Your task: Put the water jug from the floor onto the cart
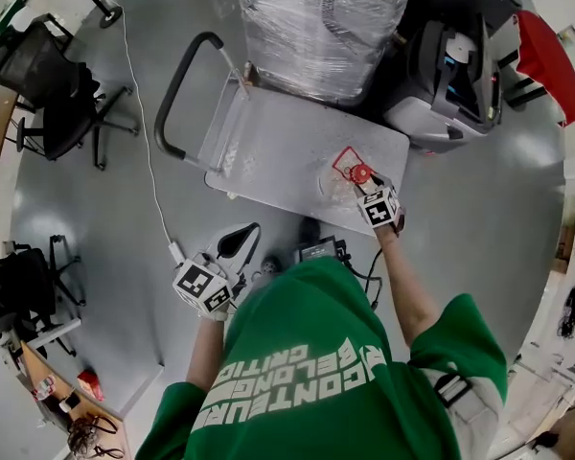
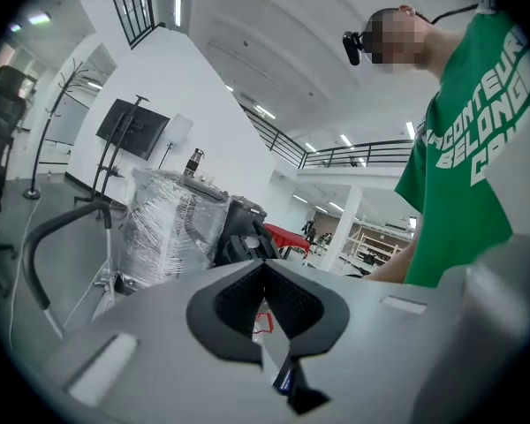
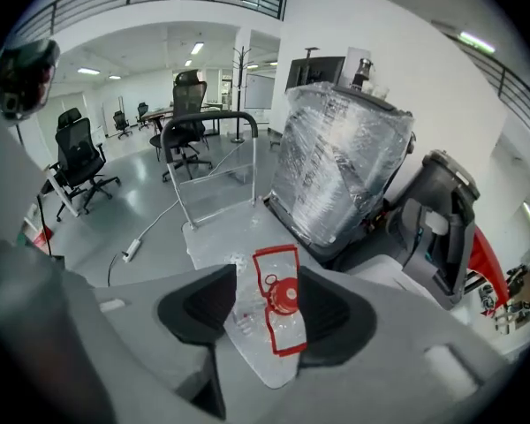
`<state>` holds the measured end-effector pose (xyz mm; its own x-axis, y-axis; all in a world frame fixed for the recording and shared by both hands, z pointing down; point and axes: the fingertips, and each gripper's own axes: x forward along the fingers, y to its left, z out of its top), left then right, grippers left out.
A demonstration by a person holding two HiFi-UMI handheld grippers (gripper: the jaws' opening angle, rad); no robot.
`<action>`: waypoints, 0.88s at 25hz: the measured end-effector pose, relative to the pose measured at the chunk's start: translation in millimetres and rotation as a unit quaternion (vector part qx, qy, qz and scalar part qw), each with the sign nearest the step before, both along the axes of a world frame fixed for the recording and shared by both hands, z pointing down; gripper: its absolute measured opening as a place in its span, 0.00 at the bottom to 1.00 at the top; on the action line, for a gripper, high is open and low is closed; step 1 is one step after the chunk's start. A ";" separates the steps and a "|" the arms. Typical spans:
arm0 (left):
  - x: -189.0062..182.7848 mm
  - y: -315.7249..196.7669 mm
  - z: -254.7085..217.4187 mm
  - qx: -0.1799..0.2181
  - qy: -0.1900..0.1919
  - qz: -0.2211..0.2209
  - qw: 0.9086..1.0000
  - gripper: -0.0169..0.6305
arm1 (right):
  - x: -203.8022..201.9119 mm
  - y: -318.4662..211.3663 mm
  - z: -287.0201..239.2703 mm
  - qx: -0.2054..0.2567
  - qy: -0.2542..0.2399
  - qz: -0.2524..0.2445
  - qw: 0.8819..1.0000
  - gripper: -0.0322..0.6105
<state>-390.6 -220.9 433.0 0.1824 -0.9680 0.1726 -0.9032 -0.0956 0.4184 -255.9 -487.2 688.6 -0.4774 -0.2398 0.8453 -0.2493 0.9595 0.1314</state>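
Clear water jug [image 1: 337, 182] half behind right tool [image 1: 368, 186]

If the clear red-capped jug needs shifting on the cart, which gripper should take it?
Right. The right gripper hovers just over the clear plastic water jug with red cap on the grey flat cart, cap framed between its open jaws. The left gripper, shut, sits off the cart.

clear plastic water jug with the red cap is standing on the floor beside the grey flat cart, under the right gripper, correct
Wrong spot: the clear plastic water jug with the red cap stands on the deck of the grey flat cart, under the right gripper. The head view shows it near the deck's corner.
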 end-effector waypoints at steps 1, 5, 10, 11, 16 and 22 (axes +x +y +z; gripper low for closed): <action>-1.1 2.9 -2.0 0.008 0.000 0.002 1.000 0.04 | -2.1 2.5 -11.3 0.009 -0.008 0.003 1.000 0.36; 0.7 12.8 -9.3 0.029 0.002 0.016 0.999 0.04 | -5.2 13.5 -51.1 0.045 -0.038 0.009 0.998 0.30; 6.7 35.4 -13.6 0.050 0.006 0.030 0.998 0.04 | -0.1 38.5 -100.2 0.080 -0.066 0.018 0.994 0.18; 8.1 41.0 -14.4 0.052 0.006 0.033 0.998 0.04 | 1.8 44.8 -106.4 0.083 -0.069 0.018 0.994 0.15; 11.8 63.1 -10.5 0.061 0.008 0.045 0.997 0.04 | 16.3 73.3 -127.2 0.097 -0.081 0.020 0.992 0.04; 18.9 82.8 -10.4 0.061 0.015 0.069 0.996 0.04 | 43.0 109.2 -138.3 0.094 -0.091 0.046 0.990 0.04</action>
<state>-371.7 -138.1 422.6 0.3182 -0.9468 0.0484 -0.8657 -0.2693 0.4220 -213.0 -378.0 550.2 -0.5872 -0.4334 0.6836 -0.3696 0.8950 0.2499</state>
